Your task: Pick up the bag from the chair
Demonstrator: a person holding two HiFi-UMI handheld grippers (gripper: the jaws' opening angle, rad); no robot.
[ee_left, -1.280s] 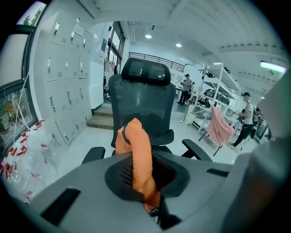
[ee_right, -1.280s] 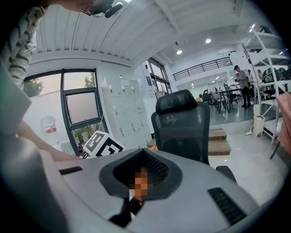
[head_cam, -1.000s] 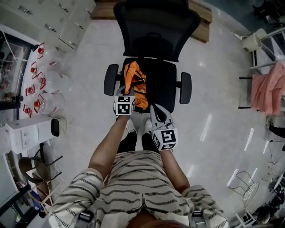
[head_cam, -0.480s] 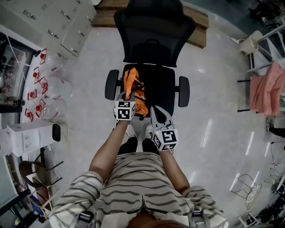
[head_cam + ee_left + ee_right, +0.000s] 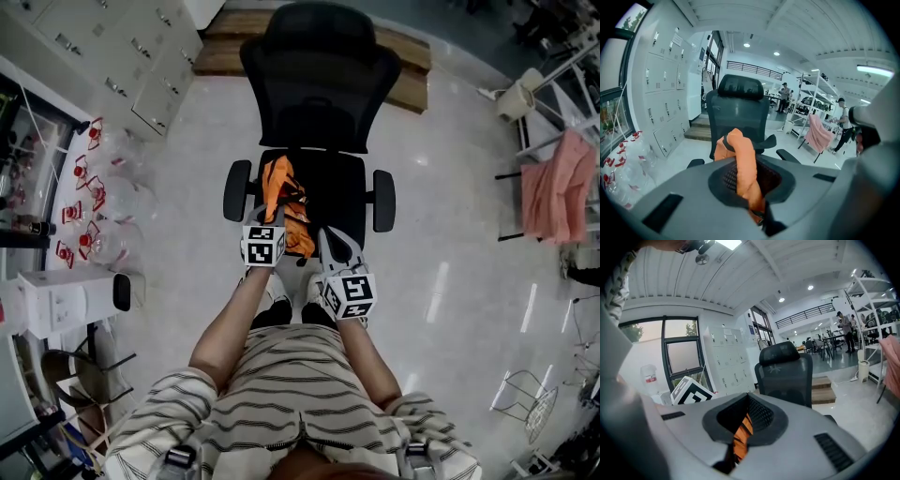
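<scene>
One strap of the orange bag pinched tight in left gripper and drawn slightly higher than a second ago; bulk slumped at nine o'clock on chair seat. Means lift barely begun. Right gripper, at four o'clock, closed and idle.

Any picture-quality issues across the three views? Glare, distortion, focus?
Head view: evenly lit and sharp, with streaks of light glaring on the floor. Left gripper view: strong fisheye bend, black corners, near jaws soft, the bag clear. Right gripper view: same bend and dark corners, ceiling light blown out, chair in focus.
</scene>
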